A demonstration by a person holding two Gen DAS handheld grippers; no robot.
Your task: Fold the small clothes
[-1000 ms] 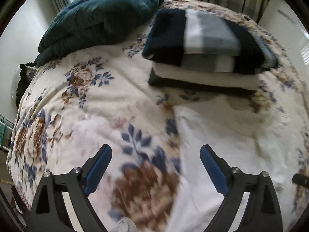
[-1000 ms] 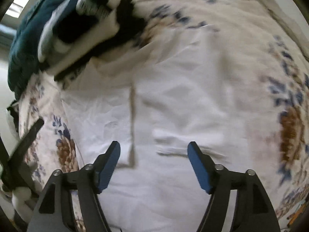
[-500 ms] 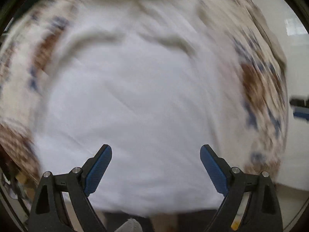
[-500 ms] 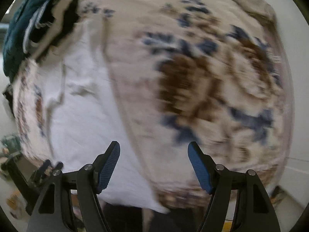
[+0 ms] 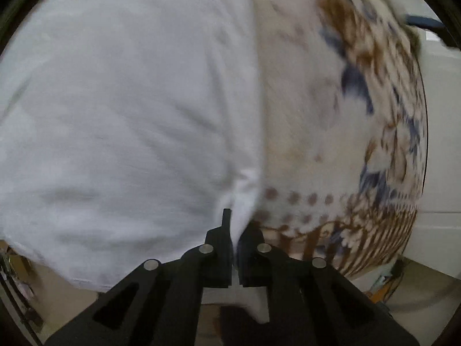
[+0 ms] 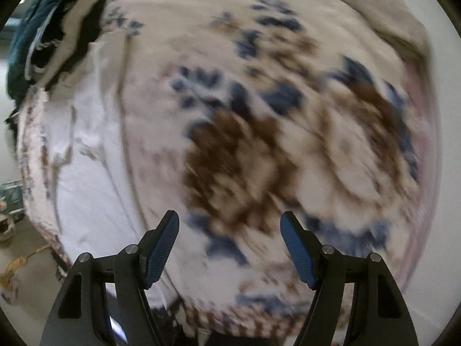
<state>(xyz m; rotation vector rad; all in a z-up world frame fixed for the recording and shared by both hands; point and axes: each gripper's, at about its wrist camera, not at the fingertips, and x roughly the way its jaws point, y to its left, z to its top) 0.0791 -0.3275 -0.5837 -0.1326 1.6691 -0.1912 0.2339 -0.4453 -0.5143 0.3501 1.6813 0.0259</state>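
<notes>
Pinching the near corner of the shirt (image 5: pixel 121 121), the left gripper (image 5: pixel 234 230) is clamped tight on the fabric, with white cloth bunched up between the closed jaws. The shirt is spread flat on the blanket (image 5: pixel 331 109), with its near hem at the bed edge, and that corner is probably grabbed because it's the easiest handle for carrying one side over in a fold

The right gripper (image 6: pixel 229 248) is held wide apart with nothing in it, hovering over bare blanket (image 6: pixel 259 132) well to the right of the shirt (image 6: pixel 86 178). It's likely parked there so the cloth isn't snagged, or so the opposite edge can be caught next, hard to call from a blurry shot

A stack (image 6: pixel 62 37) of dark clothes is seen at the far end of the bed, so the pile for finished pieces is presumably back there

The fold itself isn't started yet as far as can be judged. A thin shirt like this can be expected to sag and wrinkle when lifted by a single corner
</notes>
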